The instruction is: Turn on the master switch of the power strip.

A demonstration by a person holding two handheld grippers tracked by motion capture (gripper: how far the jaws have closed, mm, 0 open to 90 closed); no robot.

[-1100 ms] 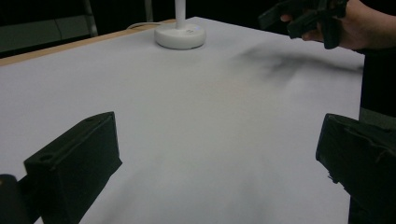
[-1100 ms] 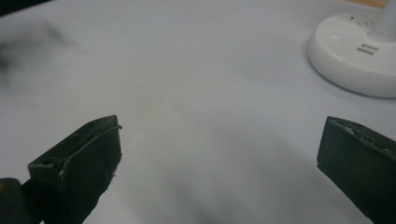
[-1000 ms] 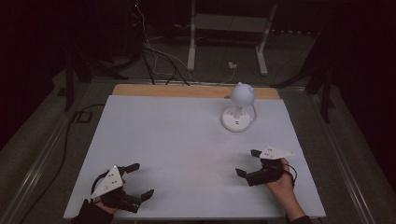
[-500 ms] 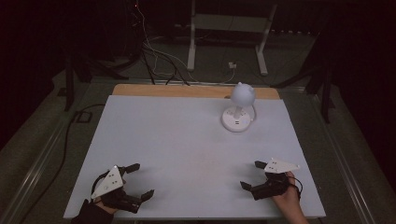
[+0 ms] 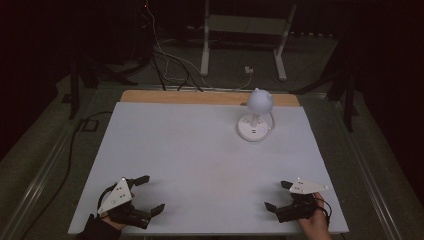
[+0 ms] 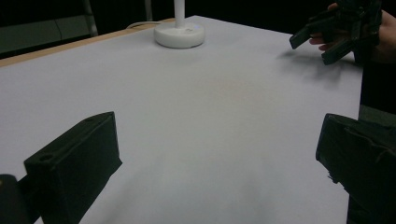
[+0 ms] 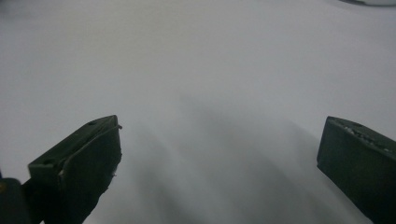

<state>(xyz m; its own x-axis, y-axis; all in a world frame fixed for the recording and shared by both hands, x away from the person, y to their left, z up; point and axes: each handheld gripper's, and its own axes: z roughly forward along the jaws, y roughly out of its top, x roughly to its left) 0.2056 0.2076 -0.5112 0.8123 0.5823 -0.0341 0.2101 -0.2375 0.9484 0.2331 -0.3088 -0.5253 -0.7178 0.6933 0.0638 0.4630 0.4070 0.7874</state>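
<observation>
Lamp (image 5: pixel 256 115) is the nearest thing to the tongs, though it stands well apart from both, at the far right part of the white table (image 5: pixel 190 150). Nearest the person, at the table's front edge, the left gripper (image 5: pixel 148 194) sits at the front left corner, its two black jaws spread wide with nothing between them. In the left gripper view those jaws stand far apart over bare white surface, and the right gripper (image 6: pixel 322 39) shows beyond them at the upper right, held in a hand (image 6: pixel 383 35). At the front right corner the right gripper (image 5: pixel 276 195) is likewise wide open and holds nothing; its jaws point toward the middle of the table, and a grey three-cornered plate (image 5: pixel 307 186) lies on top of it. In the right gripper view the jaws frame blank tabletop. Farther back, the lamp's round white base (image 5: pixel 254 130) rests flat on the table, with its rounded white head (image 5: pixel 260 101) raised above it. Beyond the table's wooden back edge (image 5: pixel 200 97), cables (image 5: pixel 165 55) trail over a dark floor.
</observation>
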